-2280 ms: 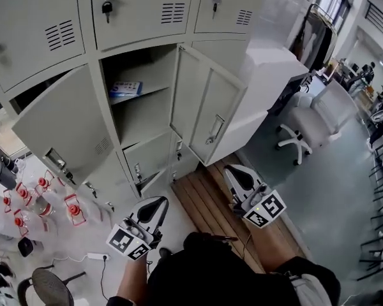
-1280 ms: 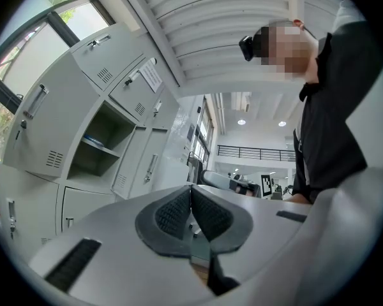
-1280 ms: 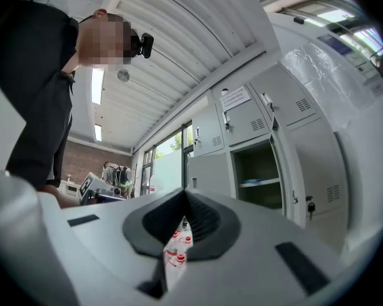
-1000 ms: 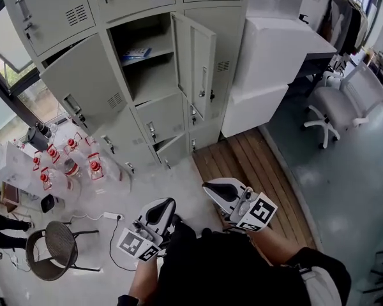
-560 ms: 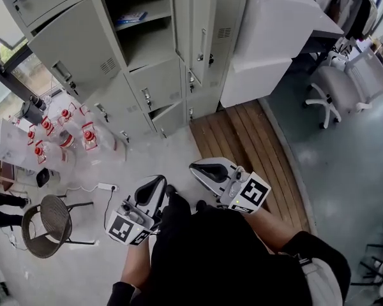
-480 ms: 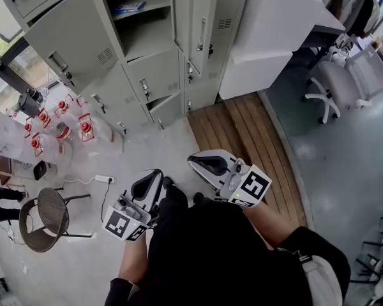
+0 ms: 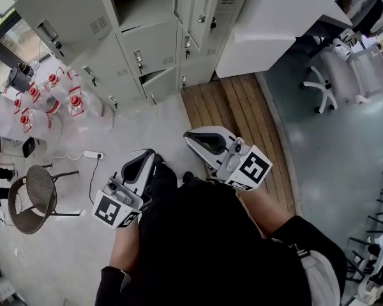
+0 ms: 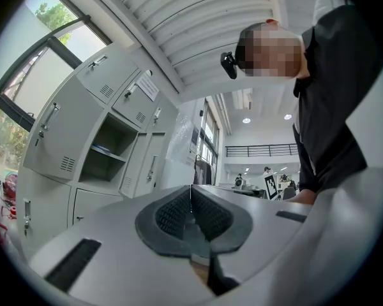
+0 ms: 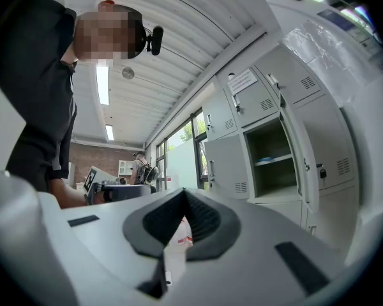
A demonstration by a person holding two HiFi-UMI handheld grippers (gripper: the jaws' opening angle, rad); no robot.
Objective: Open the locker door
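Note:
The grey locker bank (image 7: 147, 43) runs along the top of the head view. Two of its doors stand open: a wide one at the left (image 7: 57, 8) and a narrow one (image 7: 204, 5) to the right of an open compartment. Both grippers are held low near the person's body, well short of the lockers. My left gripper (image 7: 145, 160) is shut with nothing in it, and so is my right gripper (image 7: 201, 140). The open compartment (image 8: 105, 148) with its shelf shows in the left gripper view, and the compartment (image 9: 274, 158) appears again in the right gripper view.
Red-capped water bottles (image 7: 51, 97) stand on the floor left of the lockers, with a power strip (image 7: 92, 153) and a wicker chair (image 7: 32, 199) nearby. A white wrapped cabinet (image 7: 268, 18) sits right of the lockers above a wooden floor strip (image 7: 242, 120). An office chair (image 7: 322, 85) is at the right.
The view has backed away and tilted down, so the lockers slid to the top edge. Both grippers came in closer to the body. The doors stay open.

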